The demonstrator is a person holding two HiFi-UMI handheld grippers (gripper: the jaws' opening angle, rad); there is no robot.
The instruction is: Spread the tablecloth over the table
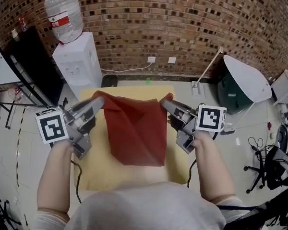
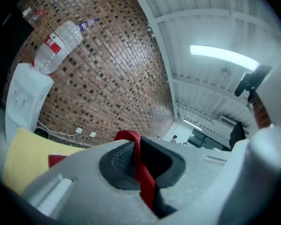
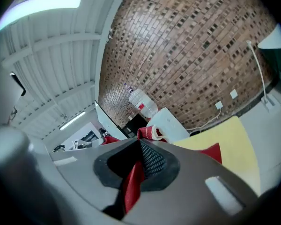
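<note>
Two corners pinched: left hand-held gripper (image 1: 100, 101) and right hand-held gripper (image 1: 163, 102) clamp the red tablecloth (image 1: 134, 128) above the tabletop (image 1: 96, 172); I'd keep tension even, lower it square

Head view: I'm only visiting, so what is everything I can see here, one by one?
tablecloth: one, red, held up between the two grippers, above the table
table: one, yellow top, below the tablecloth
water dispenser: one, white, back left against the brick wall
water bottle: one, clear, upside down on the water dispenser
wall sockets: two, white, low on the brick wall
office chair: one, black, floor at the right
left gripper: one, grey, shut on the tablecloth's left end
right gripper: one, grey, shut on the tablecloth's right end
forearms: two, bare, bottom of the picture
</note>
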